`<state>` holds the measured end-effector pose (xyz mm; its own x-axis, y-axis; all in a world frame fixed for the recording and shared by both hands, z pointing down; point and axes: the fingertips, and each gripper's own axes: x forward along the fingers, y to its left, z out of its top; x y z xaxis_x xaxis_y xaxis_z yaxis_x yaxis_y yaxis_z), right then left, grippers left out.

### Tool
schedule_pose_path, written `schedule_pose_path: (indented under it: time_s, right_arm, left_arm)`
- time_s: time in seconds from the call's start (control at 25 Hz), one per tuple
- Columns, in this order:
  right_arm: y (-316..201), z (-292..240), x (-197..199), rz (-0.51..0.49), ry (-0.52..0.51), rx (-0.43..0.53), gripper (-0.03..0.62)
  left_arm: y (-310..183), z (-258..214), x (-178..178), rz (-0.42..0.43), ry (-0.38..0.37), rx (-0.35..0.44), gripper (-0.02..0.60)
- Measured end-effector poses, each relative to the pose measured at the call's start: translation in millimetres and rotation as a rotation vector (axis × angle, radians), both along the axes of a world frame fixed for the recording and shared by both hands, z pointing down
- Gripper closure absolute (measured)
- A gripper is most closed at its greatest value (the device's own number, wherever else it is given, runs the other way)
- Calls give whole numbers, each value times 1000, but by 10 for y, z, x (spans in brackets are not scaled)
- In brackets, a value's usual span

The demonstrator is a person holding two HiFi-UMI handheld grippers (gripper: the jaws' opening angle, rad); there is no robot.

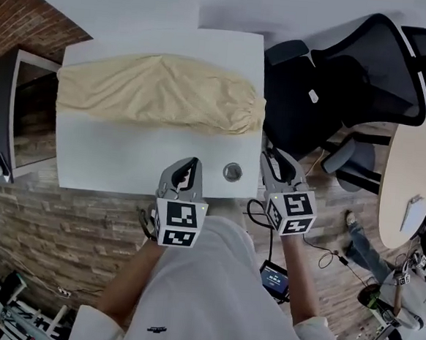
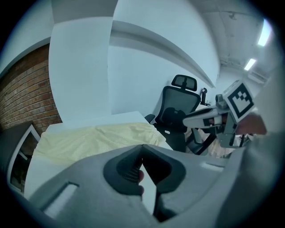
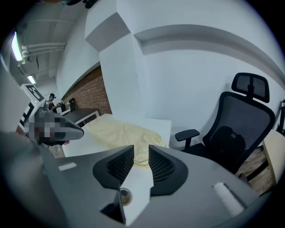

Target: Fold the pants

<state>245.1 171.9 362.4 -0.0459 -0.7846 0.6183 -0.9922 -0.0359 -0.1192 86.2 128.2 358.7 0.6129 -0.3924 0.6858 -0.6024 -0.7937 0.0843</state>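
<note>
Well ahead of the closed left tongs (image 1: 189, 165) and narrowly parted, empty right tongs (image 1: 274, 163), pants (image 1: 160, 92) lie across the table (image 1: 118, 162).

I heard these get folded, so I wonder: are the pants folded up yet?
Not folded up: the pants lie stretched out long across the far side of the table, rumpled, reaching edge to edge.
</note>
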Motion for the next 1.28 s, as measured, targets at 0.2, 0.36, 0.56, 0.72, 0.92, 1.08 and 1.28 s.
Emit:
schedule_pose_path:
  time_s: [0.2, 0.36, 0.56, 0.72, 0.92, 1.08, 1.28]
  right_arm:
    - [-167, 330, 150, -48, -61, -45, 471]
    - [-316, 614, 222, -78, -121, -63, 442]
    - [-451, 938, 336, -77, -200, -95, 383]
    - [-559, 1167, 436, -31, -270, -117, 368]
    - [-702, 1442, 464, -9, -355, -132, 299]
    - [-764, 1579, 491, 12, -375, -138, 267]
    - [-863, 1688, 536, 41, -439, -152, 267]
  left_arm:
    - [45, 167, 342, -4, -36, -32, 577]
    - [-117, 308, 541, -54, -76, -44, 577]
    - [-236, 459, 734, -73, -112, -48, 571]
    - [-251, 693, 823, -90, -120, -102, 541]
    - [-371, 977, 921, -94, -131, -125, 494]
    - [-495, 1203, 967, -83, -161, -101, 482]
    - [-444, 1641, 1084, -23, -211, -171, 482]
